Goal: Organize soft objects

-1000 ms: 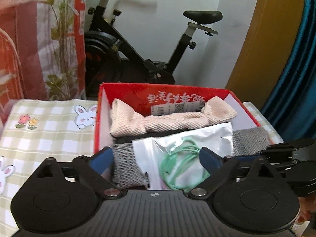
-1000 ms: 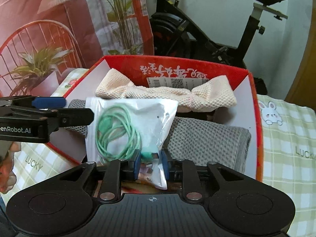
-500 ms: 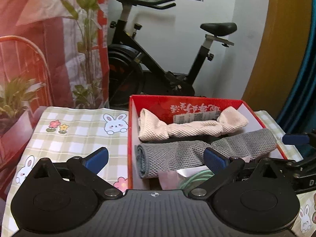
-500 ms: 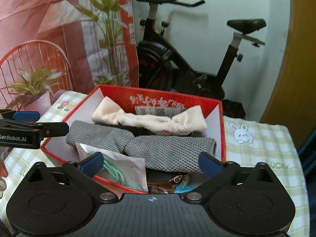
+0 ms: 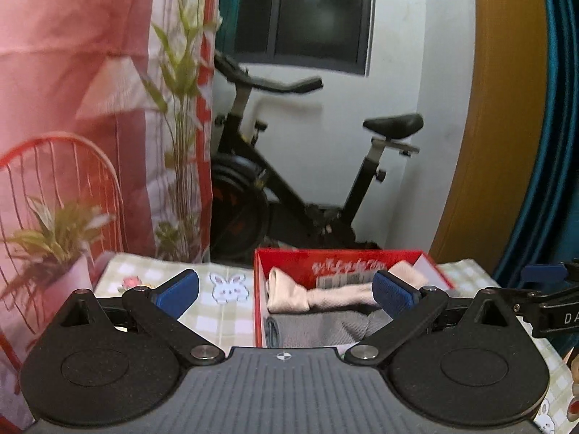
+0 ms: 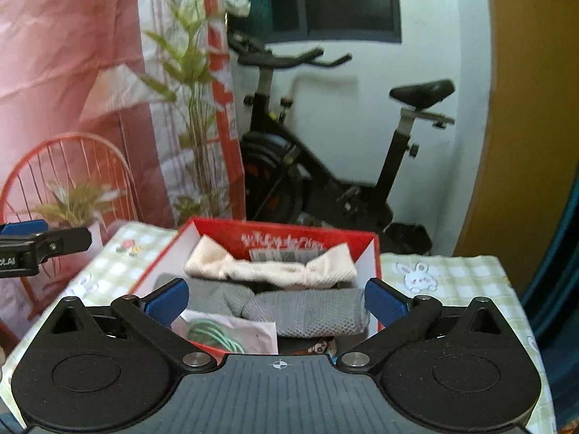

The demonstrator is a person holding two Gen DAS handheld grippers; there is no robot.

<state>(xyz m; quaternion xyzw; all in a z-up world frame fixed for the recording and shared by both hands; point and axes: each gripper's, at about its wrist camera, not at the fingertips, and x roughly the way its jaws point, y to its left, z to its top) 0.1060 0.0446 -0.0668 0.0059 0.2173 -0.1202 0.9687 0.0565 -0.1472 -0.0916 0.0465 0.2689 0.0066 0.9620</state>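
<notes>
A red cardboard box (image 6: pixel 374 253) (image 5: pixel 258 289) stands on the checked tablecloth. Inside lie a rolled cream towel (image 6: pixel 267 269) (image 5: pixel 325 294) at the back, a rolled grey towel (image 6: pixel 307 313) (image 5: pixel 318 329) in front of it, and a clear bag with a green cable (image 6: pixel 224 332) at the near left. My right gripper (image 6: pixel 277 303) is open, raised and drawn back from the box, with nothing between its blue pads. My left gripper (image 5: pixel 286 291) is open too, holding nothing, back from the box's left side. Each gripper's tip shows at the edge of the other's view.
A green-and-white checked cloth with rabbit prints (image 6: pixel 452 282) (image 5: pixel 224 289) covers the table. Behind it stand an exercise bike (image 6: pixel 325 188) (image 5: pixel 289 195), a red wire chair with a potted plant (image 6: pixel 76 202), a tall leafy plant (image 5: pixel 181 108) and a pink curtain.
The right gripper let go of the cable bag and opened wide; the bag now rests in the box. Both grippers rose and pulled back, so the box looks smaller and lower.
</notes>
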